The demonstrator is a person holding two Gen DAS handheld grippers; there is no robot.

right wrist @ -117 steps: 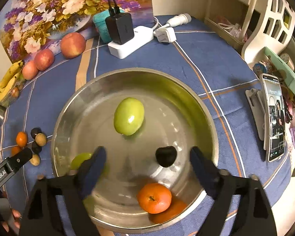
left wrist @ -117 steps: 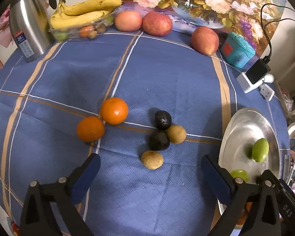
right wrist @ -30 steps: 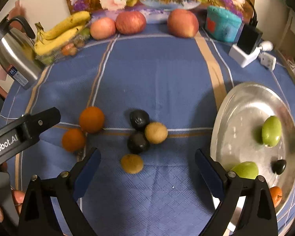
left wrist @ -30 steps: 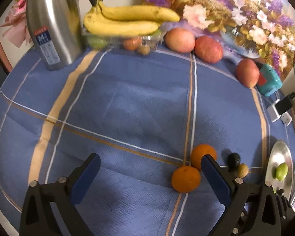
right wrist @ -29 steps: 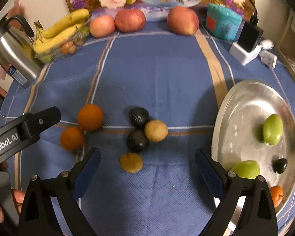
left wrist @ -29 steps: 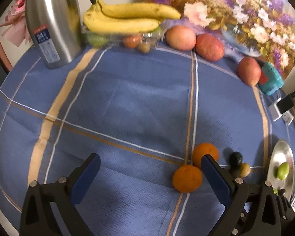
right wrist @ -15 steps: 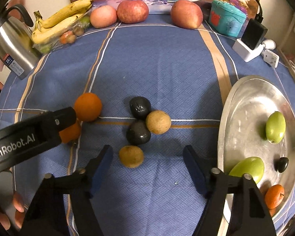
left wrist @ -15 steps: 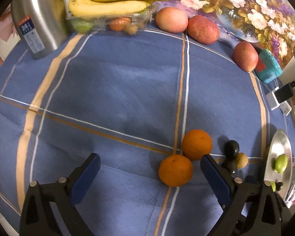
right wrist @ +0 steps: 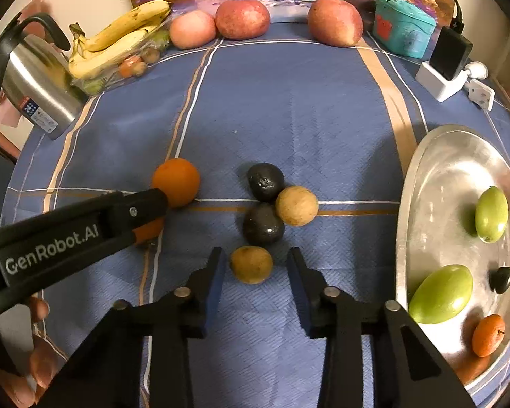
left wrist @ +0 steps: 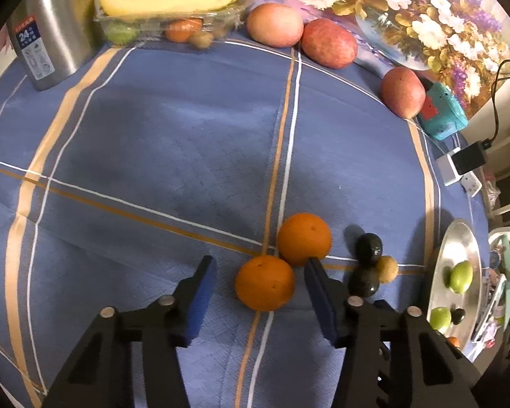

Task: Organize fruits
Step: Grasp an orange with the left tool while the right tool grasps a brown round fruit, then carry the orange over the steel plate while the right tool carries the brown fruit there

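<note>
Two oranges lie on the blue checked cloth. The nearer orange (left wrist: pixel 265 282) sits between the fingers of my left gripper (left wrist: pixel 259 265), whose jaws are closing with small gaps still showing at both pads. The other orange (left wrist: pixel 304 239) touches it behind. My right gripper (right wrist: pixel 255 255) is closing around a small brown fruit (right wrist: pixel 251 265), pads not touching it. Just beyond lie two dark avocados (right wrist: pixel 265 182) and another brown fruit (right wrist: pixel 296 205). The steel bowl (right wrist: pixel 452 156) at the right holds two green fruits, a small dark one and a small orange.
Along the far edge stand a steel kettle (right wrist: pixel 37 91), bananas on a clear tray (right wrist: pixel 119 44), three apples (right wrist: pixel 241 18), a teal box (right wrist: pixel 404 30) and a charger block (right wrist: pixel 448 64). The left gripper's arm (right wrist: pixel 68 238) crosses the right wrist view's left side.
Both grippers' jaws have narrowed a lot. The left gripper tipped down toward the oranges, the nearer one now between its fingers. The right gripper's fingers closed in around the brown fruit.
</note>
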